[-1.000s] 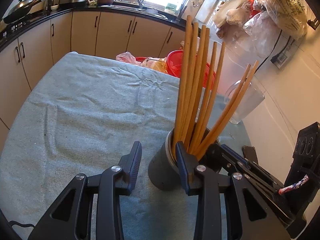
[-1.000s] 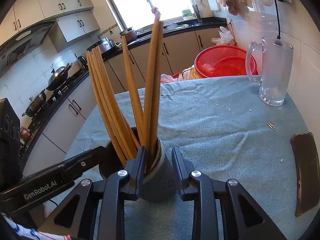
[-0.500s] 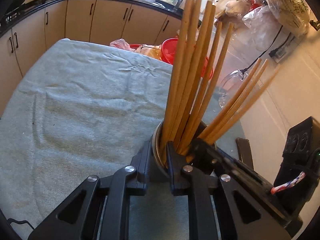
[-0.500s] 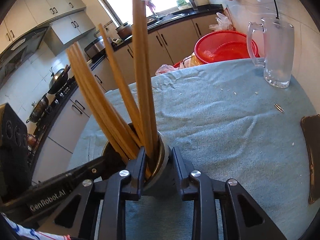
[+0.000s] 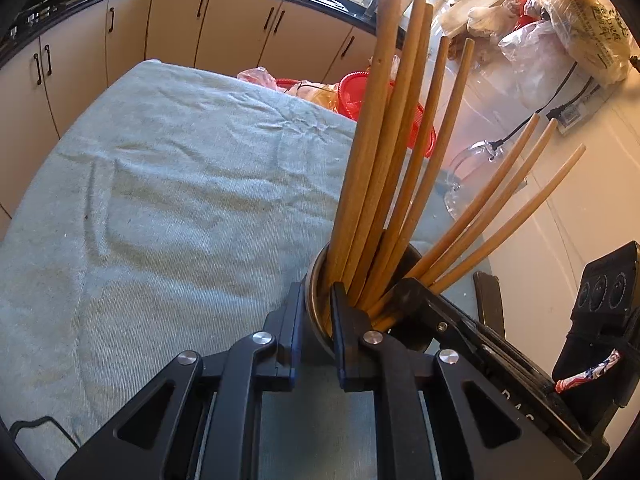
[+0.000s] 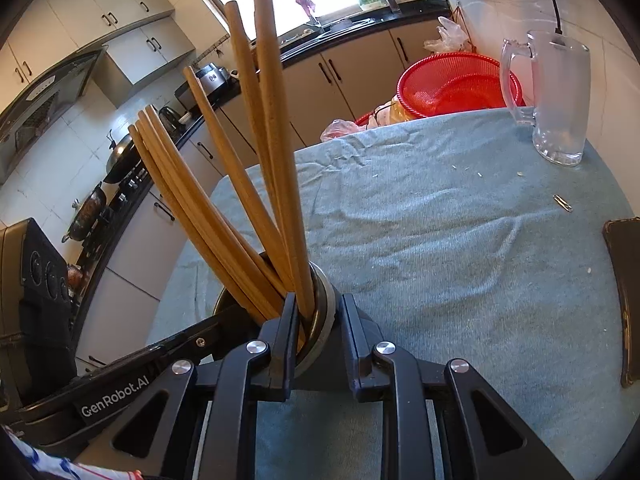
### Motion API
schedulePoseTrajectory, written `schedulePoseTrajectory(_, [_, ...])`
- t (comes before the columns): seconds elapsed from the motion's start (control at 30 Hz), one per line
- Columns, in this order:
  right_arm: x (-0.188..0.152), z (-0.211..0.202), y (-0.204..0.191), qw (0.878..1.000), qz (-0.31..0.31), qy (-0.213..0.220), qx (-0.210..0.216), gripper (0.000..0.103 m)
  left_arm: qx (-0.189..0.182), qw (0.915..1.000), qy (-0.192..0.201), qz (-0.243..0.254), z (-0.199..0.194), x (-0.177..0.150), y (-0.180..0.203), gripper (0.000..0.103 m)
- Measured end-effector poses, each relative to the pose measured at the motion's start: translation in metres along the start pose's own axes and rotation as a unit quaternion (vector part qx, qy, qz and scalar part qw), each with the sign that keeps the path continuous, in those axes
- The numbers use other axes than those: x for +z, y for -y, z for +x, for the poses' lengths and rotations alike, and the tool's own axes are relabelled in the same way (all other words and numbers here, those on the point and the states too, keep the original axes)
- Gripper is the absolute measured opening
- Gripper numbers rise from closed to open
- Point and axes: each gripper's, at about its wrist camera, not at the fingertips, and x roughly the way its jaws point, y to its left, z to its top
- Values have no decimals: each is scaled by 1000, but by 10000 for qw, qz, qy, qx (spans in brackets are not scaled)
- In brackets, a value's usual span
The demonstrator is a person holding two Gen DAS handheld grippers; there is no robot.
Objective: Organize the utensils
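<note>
A dark round utensil holder (image 5: 316, 300) with a metal rim stands on the grey-green cloth and holds several wooden chopsticks (image 5: 372, 152) fanned upward. My left gripper (image 5: 316, 320) is shut on the holder's rim, one finger outside and one inside. My right gripper (image 6: 318, 320) is shut on the opposite side of the rim of the holder (image 6: 326, 312) the same way, next to the chopsticks (image 6: 276, 168). Each gripper shows in the other's view.
A glass pitcher (image 6: 560, 96) stands at the far right of the cloth, a red basket (image 6: 452, 84) behind the table's far edge. A dark flat object (image 6: 624, 300) lies at the right edge. Kitchen cabinets and counter run behind.
My left gripper closed onto the holder's rim. Both views have drawn closer over the holder, and my right gripper stays clamped on its rim.
</note>
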Motion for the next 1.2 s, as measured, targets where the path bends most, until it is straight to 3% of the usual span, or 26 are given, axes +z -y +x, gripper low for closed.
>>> schedulePoseTrajectory(0.27, [-9,-1,7,9998,-31,113,-167,22,-96,9999,61,107,-6,-7,8,13])
schedulePoseTrajectory(0.57, [-7,-6,2,9992,-244,208,-246,36,-40,10000,89,15,-10,-11,4,16])
schedulePoseTrajectory(0.7, [-9,-7,1,9986,-304,250,-355,50,-13,9999,157,40,-16,-13,2,20])
schedulePoseTrajectory(1.03, [-16,-36,6,9963,-375,558,-544,54,432,9969,575,323,-55,-29,2,22])
schedulePoseTrajectory(1.2, [-30,-66,-3,9926,-517,872,-668,61,749,9920,919,423,-84,-51,-8,50])
